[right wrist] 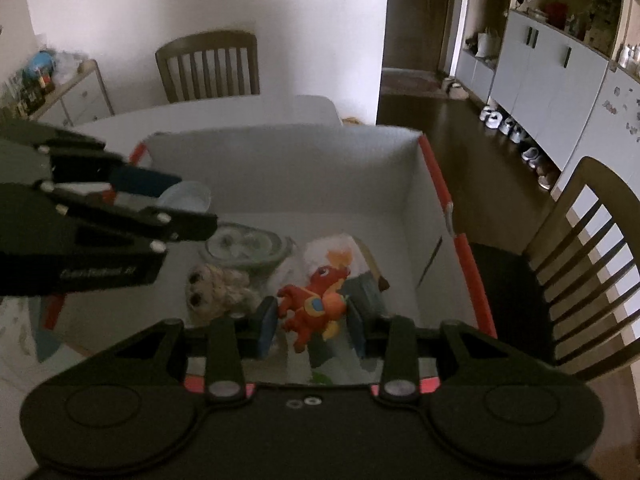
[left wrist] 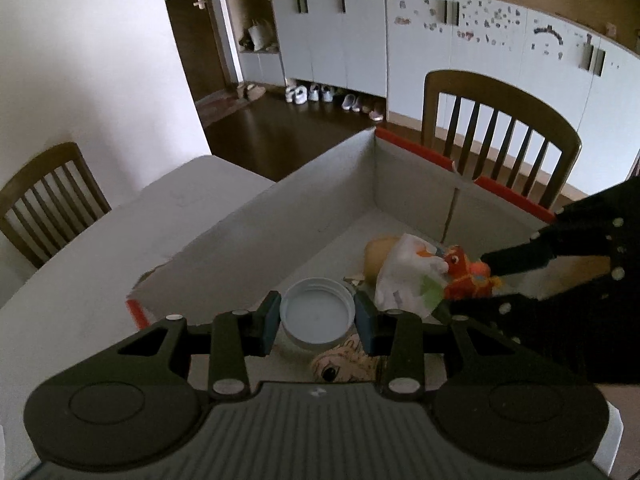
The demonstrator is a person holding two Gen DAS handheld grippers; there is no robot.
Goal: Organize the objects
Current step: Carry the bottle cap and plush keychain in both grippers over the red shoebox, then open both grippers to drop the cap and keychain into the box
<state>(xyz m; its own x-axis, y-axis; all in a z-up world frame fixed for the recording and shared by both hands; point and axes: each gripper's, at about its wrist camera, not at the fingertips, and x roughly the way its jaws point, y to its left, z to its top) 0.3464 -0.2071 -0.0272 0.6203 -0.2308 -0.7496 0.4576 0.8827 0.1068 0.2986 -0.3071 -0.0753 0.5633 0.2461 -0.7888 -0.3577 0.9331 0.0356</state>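
Left wrist view shows a white lid (left wrist: 317, 312) pinched between the two blue pads of the left gripper (left wrist: 317, 318). The lid hangs over the near part of a big box (left wrist: 248, 220) with red edges, just above a small doll face (left wrist: 344, 362) on the box floor.

The right gripper (right wrist: 310, 312) has its pads on both sides of a red and orange dragon toy (right wrist: 314, 304). It seems to squeeze the toy, though the pads may only touch it lightly. The dragon is low in the box, near the front wall, on top of a white plastic bag (right wrist: 336, 250). Beside it lie the doll face (right wrist: 212, 284) and a clear round container (right wrist: 240, 244), closer to the left wall.

The box sits on a white table (left wrist: 100, 240). Wooden chairs (left wrist: 500, 136) stand around the table, and white cupboards (left wrist: 400, 48) with shoes under them line the far wall.

Both hands look busy putting things into the box. The step now is likely the drop: each thing is already inside the box walls. Next, each gripper would need to spread its pads and let go, then lift straight up. The lid could land on the doll face and tip, so a bare spot on the box floor would be safer.
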